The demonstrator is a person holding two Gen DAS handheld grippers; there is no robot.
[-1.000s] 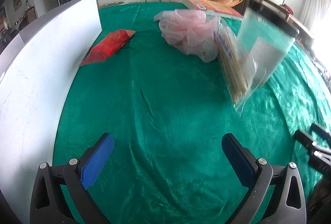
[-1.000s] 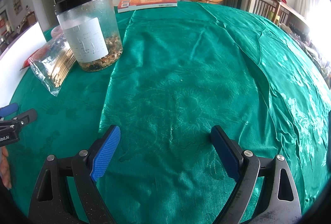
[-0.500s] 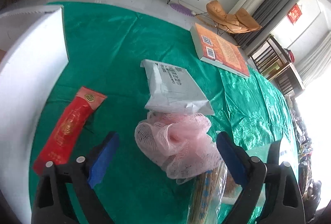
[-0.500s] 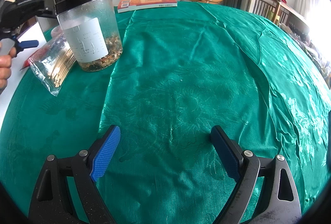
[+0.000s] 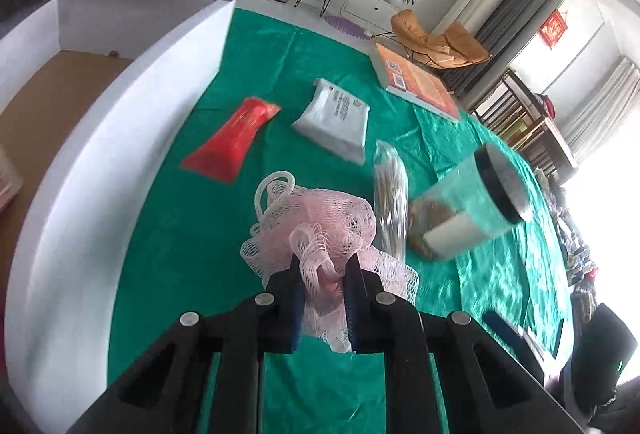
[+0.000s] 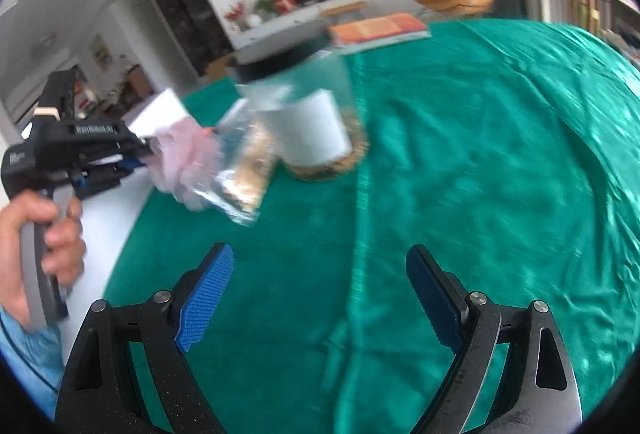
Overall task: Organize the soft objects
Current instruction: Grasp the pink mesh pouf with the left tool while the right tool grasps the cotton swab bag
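1. The pink mesh bath pouf [image 5: 320, 230], untouched half a second ago, is now clenched in the left gripper [image 5: 323, 298] jaws above the green-clothed counter [image 5: 168, 242].
2. The right gripper [image 6: 320, 294] jaws are kept spread, nothing held.

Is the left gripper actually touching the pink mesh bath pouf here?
Touching. The left wrist view shows the left gripper shut on the pink mesh bath pouf, with mesh pinched between its blue pads and bulging out ahead of them.
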